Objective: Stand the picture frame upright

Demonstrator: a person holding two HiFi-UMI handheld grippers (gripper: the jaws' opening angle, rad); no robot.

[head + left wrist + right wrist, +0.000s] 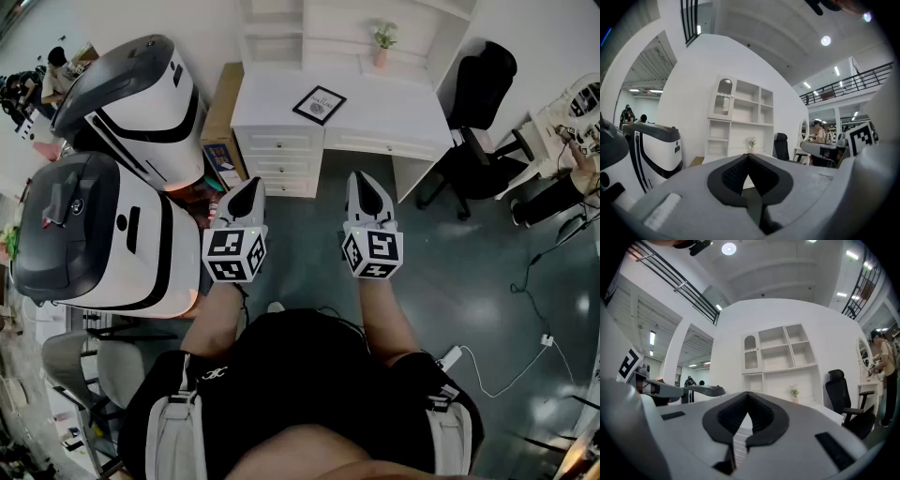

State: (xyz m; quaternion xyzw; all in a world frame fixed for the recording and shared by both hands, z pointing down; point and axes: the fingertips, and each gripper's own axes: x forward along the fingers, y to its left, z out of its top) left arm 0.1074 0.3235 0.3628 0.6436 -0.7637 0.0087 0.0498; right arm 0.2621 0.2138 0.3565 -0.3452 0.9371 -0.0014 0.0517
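A black picture frame (319,104) lies flat on the white desk (394,117), near its middle. My left gripper (246,192) and right gripper (364,186) are held side by side over the grey floor, well short of the desk. Both are shut with nothing between their jaws. In the left gripper view the left gripper (748,157) points at the white shelf unit (740,124) and a small potted plant (751,143). The right gripper (747,398) aims at the same shelves (780,357); the frame is hidden in both gripper views.
A potted plant (382,39) stands at the desk's back. A black office chair (478,112) sits right of the desk. Two large white and grey machines (103,225) stand at the left, with a wooden cabinet (220,117) beside the desk. Cables (525,281) run across the floor at right.
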